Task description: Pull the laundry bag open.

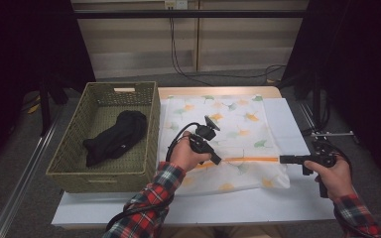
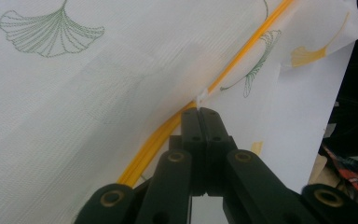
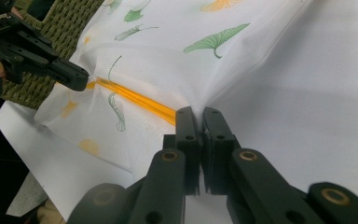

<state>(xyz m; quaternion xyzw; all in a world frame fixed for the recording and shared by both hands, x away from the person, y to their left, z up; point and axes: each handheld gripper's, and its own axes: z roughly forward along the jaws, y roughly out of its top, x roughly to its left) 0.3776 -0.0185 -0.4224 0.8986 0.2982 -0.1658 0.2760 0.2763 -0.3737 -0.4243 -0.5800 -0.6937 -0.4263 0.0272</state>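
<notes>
A white fabric bag (image 1: 228, 124) printed with green and orange ginkgo leaves lies flat on the table. An orange zipper (image 1: 250, 159) runs across its near part. My left gripper (image 1: 217, 160) is shut on the small white zipper pull (image 2: 203, 96) at the zipper's left end, and it also appears in the right gripper view (image 3: 81, 79). My right gripper (image 1: 282, 159) is shut on the bag's fabric (image 3: 223, 84) at the zipper's right end, where the cloth puckers between the jaws. In the left gripper view the zipper (image 2: 242, 51) stretches away from the closed jaws.
A green woven basket (image 1: 104, 173) stands left of the bag and holds a black garment (image 1: 114, 136). A white sheet (image 1: 203, 203) covers the table under the bag. Dark curtains, cables and floor lie beyond the table's far edge.
</notes>
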